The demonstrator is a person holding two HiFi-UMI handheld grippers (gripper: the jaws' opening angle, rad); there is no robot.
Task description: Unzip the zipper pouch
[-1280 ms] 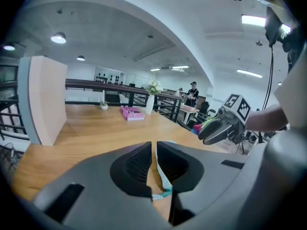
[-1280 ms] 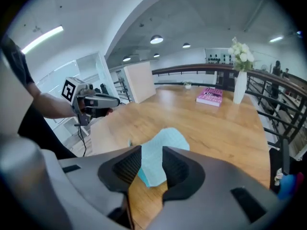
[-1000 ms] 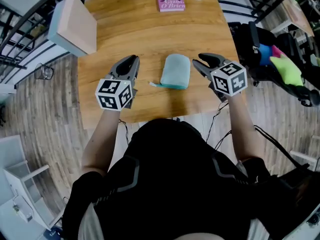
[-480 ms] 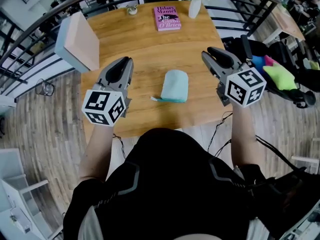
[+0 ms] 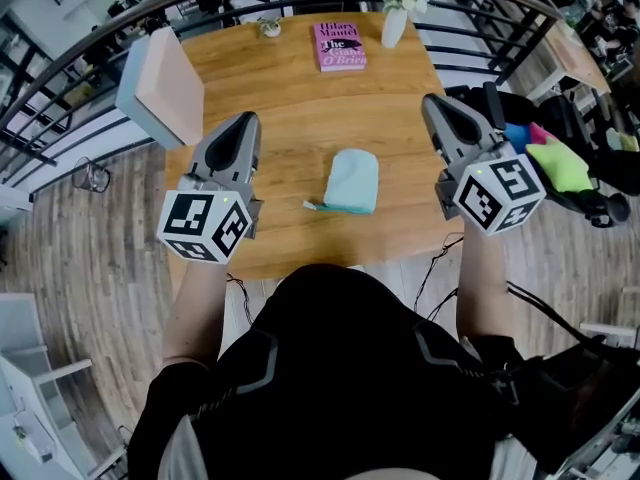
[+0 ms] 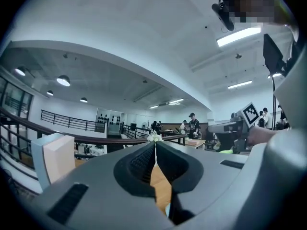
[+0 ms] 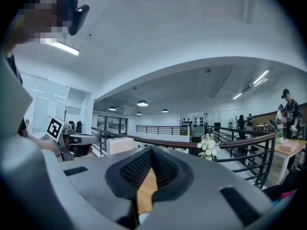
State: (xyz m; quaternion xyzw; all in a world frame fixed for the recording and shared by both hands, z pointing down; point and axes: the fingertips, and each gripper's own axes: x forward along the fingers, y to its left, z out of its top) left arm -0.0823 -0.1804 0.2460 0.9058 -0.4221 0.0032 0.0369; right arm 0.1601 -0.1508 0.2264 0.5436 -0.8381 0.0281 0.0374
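jaws of left hand-held gripper [image 5: 246, 120] and right hand-held gripper [image 5: 433, 102] together, empty, just closed

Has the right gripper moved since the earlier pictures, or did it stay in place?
Yes. The right gripper has risen toward the camera and drifted right, away from the pouch lying on the table. Its jaws have just closed, empty.

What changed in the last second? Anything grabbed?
Nothing grabbed. The left gripper and right gripper both rose clear of the teal zipper pouch. The right's jaws have just been closing, now shut on nothing; the left is shut, empty. The pouch lies where it was on the table.
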